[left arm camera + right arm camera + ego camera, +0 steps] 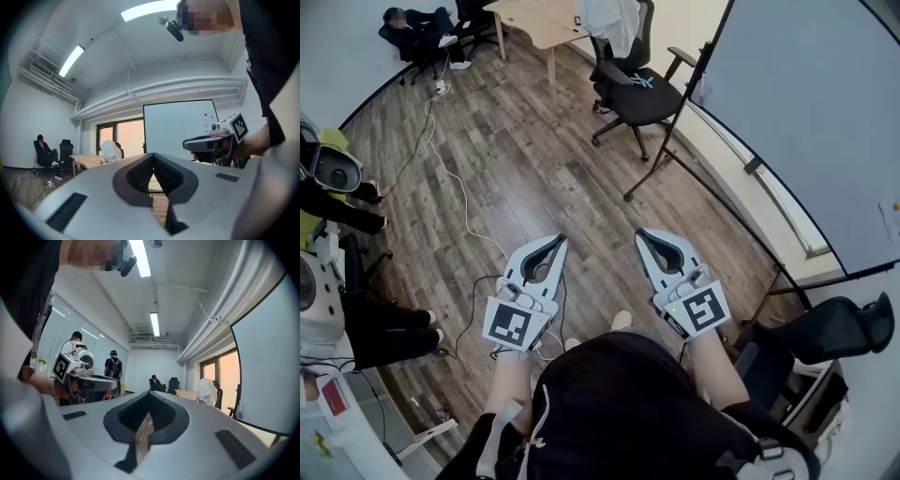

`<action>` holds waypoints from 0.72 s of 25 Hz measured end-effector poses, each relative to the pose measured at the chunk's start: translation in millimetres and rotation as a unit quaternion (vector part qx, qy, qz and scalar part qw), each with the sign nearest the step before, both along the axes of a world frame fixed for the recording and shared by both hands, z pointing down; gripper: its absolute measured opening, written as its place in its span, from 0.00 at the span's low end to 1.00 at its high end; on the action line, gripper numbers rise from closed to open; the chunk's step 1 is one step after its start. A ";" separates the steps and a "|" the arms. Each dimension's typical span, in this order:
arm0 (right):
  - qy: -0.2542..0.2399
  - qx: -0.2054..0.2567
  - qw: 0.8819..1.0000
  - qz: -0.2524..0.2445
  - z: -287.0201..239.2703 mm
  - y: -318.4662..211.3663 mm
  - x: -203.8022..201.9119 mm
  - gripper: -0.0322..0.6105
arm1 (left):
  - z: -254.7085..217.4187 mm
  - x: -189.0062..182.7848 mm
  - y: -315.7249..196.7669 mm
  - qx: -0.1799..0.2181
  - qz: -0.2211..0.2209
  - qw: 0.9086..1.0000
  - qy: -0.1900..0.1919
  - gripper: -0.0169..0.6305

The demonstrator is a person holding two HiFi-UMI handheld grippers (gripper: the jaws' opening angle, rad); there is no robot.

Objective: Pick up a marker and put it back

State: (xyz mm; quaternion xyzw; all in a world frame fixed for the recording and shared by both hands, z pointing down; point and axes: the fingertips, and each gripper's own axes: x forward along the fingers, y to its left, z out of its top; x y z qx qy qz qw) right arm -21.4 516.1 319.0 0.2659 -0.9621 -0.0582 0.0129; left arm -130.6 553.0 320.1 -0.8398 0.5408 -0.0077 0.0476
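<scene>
My left gripper [559, 241] and right gripper [641, 233] are held side by side at waist height over the wooden floor, both pointing forward. Each has its jaws shut with nothing between them. In the left gripper view the left gripper [153, 157] has its tips together, and the right gripper [213, 140] shows beside it in front of the whiteboard [180, 126]. The right gripper [149, 397] looks the same in its own view. The whiteboard [806, 103] stands to my right with a narrow tray [776, 199] along its lower edge. I cannot make out a marker in any view.
The whiteboard's stand legs [661, 159] reach onto the floor ahead of my right gripper. A black office chair [637, 94] and a wooden desk [539, 21] stand beyond. A white cable [455, 183] runs over the floor at left. Another black chair [834, 330] is close on my right. People are at the far left.
</scene>
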 end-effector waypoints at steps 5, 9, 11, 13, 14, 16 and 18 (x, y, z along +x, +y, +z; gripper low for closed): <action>-0.008 -0.010 1.000 0.004 3.3 -25.4 18.2 0.07 | 3.3 22.7 -27.6 -0.003 0.006 1.000 -0.013 0.04; -0.016 -0.009 1.000 0.010 1.9 -45.8 36.9 0.07 | 6.4 41.9 -50.4 -0.010 0.010 1.000 -0.017 0.04; -0.029 -0.012 0.999 0.013 -0.8 -57.9 51.8 0.07 | 7.7 54.2 -63.8 -0.015 0.012 1.000 -0.019 0.04; -0.039 -0.023 0.999 0.015 -1.2 -72.1 68.0 0.08 | 8.5 66.5 -78.9 -0.021 0.013 0.999 -0.021 0.04; -0.041 -0.026 0.999 0.017 -0.7 -80.3 76.6 0.08 | 9.0 73.0 -87.2 -0.023 0.013 0.999 -0.023 0.04; -0.041 -0.029 0.998 0.026 2.1 -97.7 95.6 0.08 | 10.6 87.4 -104.5 -0.027 0.014 0.999 -0.031 0.04; -0.045 -0.033 0.998 0.037 5.2 -114.1 114.6 0.08 | 12.5 101.2 -120.9 -0.031 0.016 0.999 -0.040 0.04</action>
